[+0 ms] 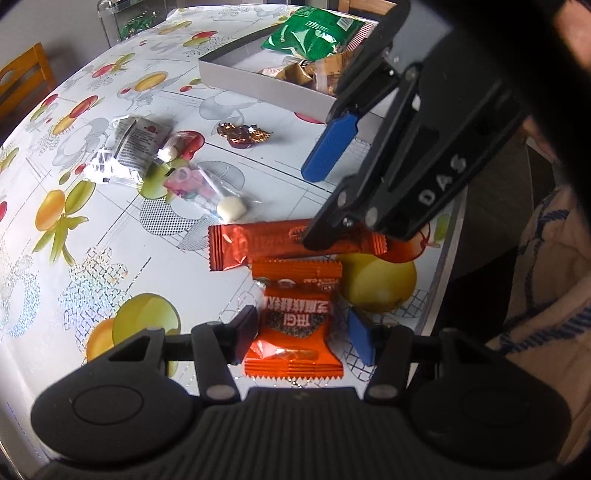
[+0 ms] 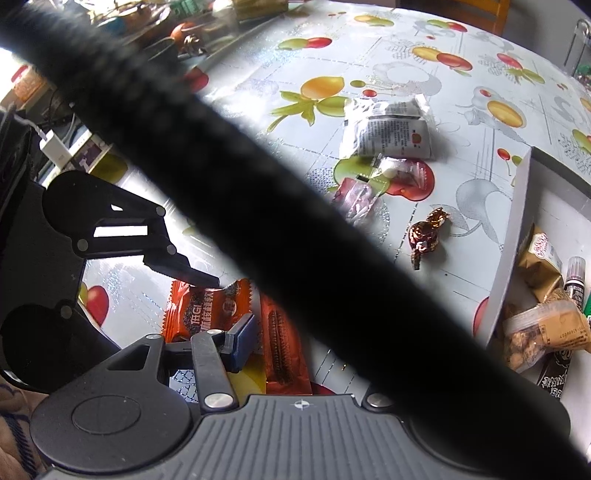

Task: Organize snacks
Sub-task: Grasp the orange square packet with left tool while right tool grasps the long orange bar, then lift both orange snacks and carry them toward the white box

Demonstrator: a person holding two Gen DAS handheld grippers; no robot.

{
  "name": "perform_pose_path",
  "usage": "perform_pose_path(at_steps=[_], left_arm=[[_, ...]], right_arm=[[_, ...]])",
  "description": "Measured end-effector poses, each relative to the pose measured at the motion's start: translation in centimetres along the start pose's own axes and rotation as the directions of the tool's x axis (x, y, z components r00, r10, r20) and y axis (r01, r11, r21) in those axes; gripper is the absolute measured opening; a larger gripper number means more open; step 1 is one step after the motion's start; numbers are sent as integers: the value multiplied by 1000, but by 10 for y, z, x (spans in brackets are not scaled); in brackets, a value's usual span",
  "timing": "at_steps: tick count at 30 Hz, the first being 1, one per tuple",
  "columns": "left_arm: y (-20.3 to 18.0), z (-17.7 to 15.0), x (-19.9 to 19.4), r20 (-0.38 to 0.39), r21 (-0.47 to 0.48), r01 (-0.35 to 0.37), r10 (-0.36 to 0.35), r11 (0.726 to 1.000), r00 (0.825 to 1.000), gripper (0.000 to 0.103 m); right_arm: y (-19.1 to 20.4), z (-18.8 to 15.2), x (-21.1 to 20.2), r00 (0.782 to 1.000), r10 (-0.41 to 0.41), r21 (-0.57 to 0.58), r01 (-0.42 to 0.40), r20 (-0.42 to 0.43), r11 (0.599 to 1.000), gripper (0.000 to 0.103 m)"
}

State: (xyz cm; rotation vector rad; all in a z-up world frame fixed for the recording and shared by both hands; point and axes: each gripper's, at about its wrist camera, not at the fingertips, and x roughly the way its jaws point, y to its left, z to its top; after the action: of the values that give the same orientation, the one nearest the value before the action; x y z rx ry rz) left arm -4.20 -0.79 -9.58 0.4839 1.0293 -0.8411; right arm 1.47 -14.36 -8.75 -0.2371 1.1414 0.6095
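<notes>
Left gripper (image 1: pixel 303 332) hangs spread over the table, its two pads either side of the square orange snack packet (image 1: pixel 294 325) without clearly touching it; that packet lies flat near the table's edge, just beside the long orange bar wrapper (image 1: pixel 258 247); right gripper (image 1: pixel 319 206) reaches in from above with its fingers wide apart, one dark finger tip over the long wrapper, the blue pad (image 1: pixel 330 149) well off it; whether the tip touches cannot be told; in the right wrist view a thick black band hides its other finger; farther off lie a white candy (image 1: pixel 231 208), clear wrapped sweets (image 1: pixel 192 186), a silver sachet (image 1: pixel 127 144) and a brown foil candy (image 1: pixel 242 134); beyond them a white box (image 1: pixel 258 86) holds a green bag (image 1: pixel 317 31) and tan packets; all rest on a fruit-print tablecloth (image 1: pixel 110 240).
</notes>
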Motion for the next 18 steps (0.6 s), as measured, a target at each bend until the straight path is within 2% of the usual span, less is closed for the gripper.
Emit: perform_pose_path(at_steps=[4,11,18], left_arm=[[2,-2,-1,20,-38,-7,7,999,1000,52],[6,-9,-5,47,-103,-32,37,994,998,38],[11,-17,-11,53,-152,-72,81,986,995,37]], right_arm=[[7,0,7,1000,-12,-41,11,-12,999,54],[16,1,15,999,-21,-96,18,-27,995,53],[20,4,18,999,-27,-122,23,-30,992,50]])
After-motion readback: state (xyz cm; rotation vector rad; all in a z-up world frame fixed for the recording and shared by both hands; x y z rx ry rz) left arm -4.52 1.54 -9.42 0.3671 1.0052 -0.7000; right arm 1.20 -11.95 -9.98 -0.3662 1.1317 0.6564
